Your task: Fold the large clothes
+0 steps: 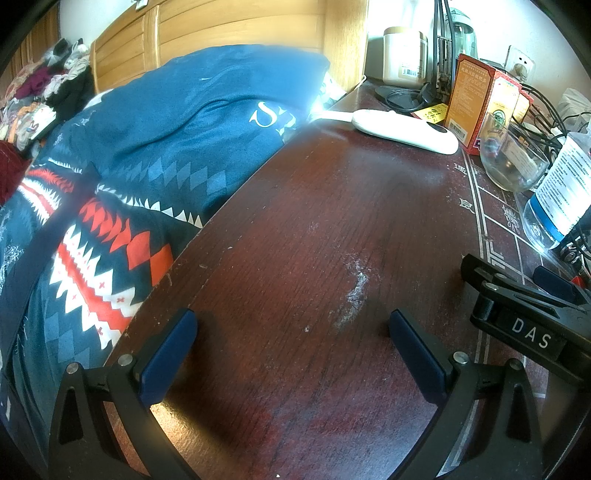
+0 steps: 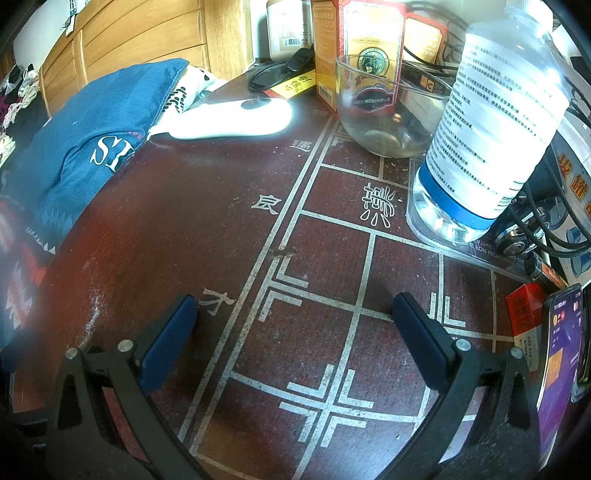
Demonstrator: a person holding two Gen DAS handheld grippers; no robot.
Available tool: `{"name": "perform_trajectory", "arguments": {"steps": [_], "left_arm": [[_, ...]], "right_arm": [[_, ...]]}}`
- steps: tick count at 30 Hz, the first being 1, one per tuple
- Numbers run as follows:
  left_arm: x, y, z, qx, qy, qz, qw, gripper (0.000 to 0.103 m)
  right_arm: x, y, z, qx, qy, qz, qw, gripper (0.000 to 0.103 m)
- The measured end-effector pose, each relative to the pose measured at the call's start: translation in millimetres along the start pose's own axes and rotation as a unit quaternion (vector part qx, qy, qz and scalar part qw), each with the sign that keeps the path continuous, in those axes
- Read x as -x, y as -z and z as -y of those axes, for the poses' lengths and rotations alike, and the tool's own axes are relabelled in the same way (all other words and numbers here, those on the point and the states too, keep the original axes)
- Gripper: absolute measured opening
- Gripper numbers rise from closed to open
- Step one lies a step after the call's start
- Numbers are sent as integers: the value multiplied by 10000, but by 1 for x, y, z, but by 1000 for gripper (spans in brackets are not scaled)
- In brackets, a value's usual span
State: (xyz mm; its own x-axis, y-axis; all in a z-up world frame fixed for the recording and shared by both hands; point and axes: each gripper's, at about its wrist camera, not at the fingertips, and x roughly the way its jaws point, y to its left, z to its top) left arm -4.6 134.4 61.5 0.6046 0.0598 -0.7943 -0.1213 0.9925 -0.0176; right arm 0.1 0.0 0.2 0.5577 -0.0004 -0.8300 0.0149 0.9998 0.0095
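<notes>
Home bedroom, lived in.
Wooden headboard (image 1: 207, 33), patterned bedding (image 1: 122, 192), cluttered bedside table (image 1: 314, 240) with water bottle (image 2: 491, 122).

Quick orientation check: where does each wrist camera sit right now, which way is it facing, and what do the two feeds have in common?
Left wrist: behind the open left tongs, low over the dark wooden table, facing the blue bedding; right tongs enter at right.
Right wrist: behind the open right tongs, over the table's painted grid, facing the water bottle.
Shared: glass bowl, white device, orange box.
</notes>
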Motion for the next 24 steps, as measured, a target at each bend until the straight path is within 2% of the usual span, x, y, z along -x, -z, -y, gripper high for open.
{"name": "perform_trajectory", "arguments": {"steps": [24], "left_arm": [[0,1,-1,-34,32,-3,10000,103]], "right_arm": [[0,0,0,0,-1,-1,10000,103]]}}
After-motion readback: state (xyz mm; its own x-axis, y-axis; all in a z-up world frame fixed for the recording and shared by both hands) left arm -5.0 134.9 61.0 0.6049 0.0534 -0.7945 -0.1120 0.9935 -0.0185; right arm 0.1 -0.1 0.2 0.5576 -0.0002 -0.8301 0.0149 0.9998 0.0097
